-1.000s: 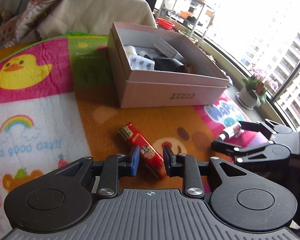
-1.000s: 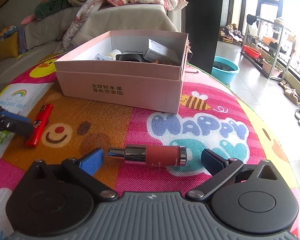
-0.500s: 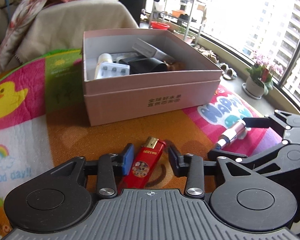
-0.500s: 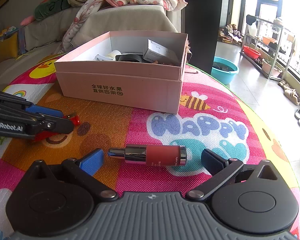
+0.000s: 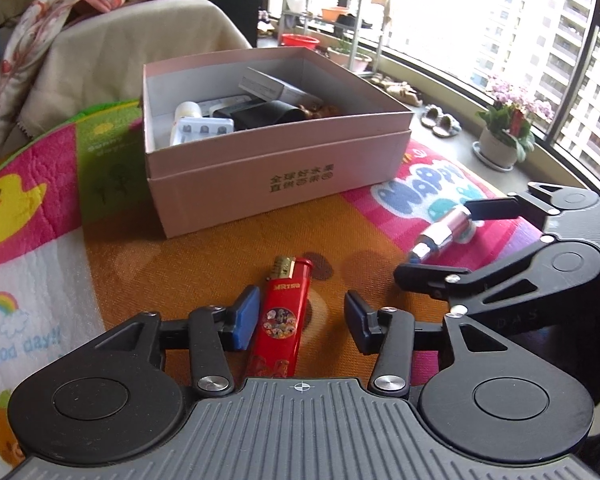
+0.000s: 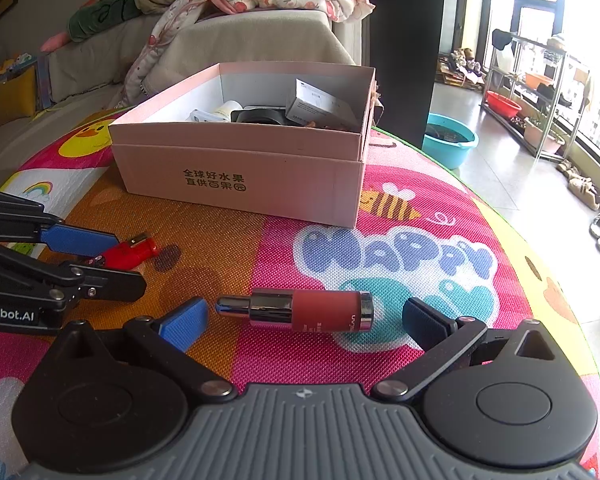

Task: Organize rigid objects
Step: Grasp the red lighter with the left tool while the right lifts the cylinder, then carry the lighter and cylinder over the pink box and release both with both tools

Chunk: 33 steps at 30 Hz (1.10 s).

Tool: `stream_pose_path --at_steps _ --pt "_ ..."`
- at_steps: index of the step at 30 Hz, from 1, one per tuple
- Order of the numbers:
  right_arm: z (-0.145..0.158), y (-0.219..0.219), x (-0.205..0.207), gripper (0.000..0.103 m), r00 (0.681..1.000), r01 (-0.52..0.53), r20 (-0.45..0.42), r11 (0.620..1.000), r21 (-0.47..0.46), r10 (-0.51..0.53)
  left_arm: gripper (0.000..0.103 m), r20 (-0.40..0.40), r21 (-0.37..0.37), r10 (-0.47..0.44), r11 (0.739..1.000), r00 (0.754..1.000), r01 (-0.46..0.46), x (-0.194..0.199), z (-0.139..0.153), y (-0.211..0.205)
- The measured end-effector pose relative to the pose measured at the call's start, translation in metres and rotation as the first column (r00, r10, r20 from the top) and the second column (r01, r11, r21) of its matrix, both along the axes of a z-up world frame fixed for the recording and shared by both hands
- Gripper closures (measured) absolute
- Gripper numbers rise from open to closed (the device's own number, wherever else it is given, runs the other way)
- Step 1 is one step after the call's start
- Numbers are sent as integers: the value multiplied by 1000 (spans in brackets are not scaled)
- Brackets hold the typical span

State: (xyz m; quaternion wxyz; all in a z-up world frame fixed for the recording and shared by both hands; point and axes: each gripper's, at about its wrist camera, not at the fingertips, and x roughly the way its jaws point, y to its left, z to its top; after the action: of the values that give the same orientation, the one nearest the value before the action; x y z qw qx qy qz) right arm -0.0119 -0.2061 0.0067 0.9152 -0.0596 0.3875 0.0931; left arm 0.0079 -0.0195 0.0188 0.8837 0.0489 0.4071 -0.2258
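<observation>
Red plastic is lying between the jaws of your left gripper: the lighter is resting on the play mat, its metal head pointing ahead of the gripper toward the pink box. Those jaws have just been opening and are standing apart; the left pad is sitting right beside the lighter and the right pad is well clear, so nothing is being squeezed. Your right gripper is also standing wide open, straddling the lipstick-like tube, which is lying crosswise between the pads without touching either.

You are risking an off-centre close on the lighter: with only one pad near it, closing now could push it sideways or twist it out, I judge. The tube is round and is lying end to end across the jaws, so closing on its ends may pop it free or roll it. Your two grippers are sitting near each other, so a hurried lift could knock them together.
</observation>
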Motion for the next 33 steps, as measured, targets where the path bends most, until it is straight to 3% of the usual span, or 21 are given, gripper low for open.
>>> stream_pose_path --at_steps 9,13,16,19,21,27,29,33 --pt "0 0 0 0 1000 0 0 1000 1 0 49 15 -20 -44 999 999 44 -11 -2 1" --pt "0 0 0 0 1000 0 1 1000 1 0 59 77 52 -56 997 995 52 -20 -4 -4" --pt "0 0 -1 0 1000 2 5 1000 2 -2 70 86 38 -43 998 995 40 -23 -4 0" --pt "3 1 -5 10 1000 -4 26 1000 4 4 76 97 21 -27 999 995 25 -25 -5 5" --pt "5 4 -9 24 999 -23 41 1000 0 23 76 93 8 -26 1000 995 25 -26 -5 8" --pt "16 6 -12 25 996 -87 -2 996 -2 87 77 58 -3 -89 996 994 89 -33 4 10" --pt "29 6 -16 25 994 -104 33 995 -6 105 77 58 -52 -89 994 994 92 -29 15 16" --pt "74 3 -14 25 977 -111 183 994 -25 113 78 138 -110 -69 990 988 85 -1 55 27"
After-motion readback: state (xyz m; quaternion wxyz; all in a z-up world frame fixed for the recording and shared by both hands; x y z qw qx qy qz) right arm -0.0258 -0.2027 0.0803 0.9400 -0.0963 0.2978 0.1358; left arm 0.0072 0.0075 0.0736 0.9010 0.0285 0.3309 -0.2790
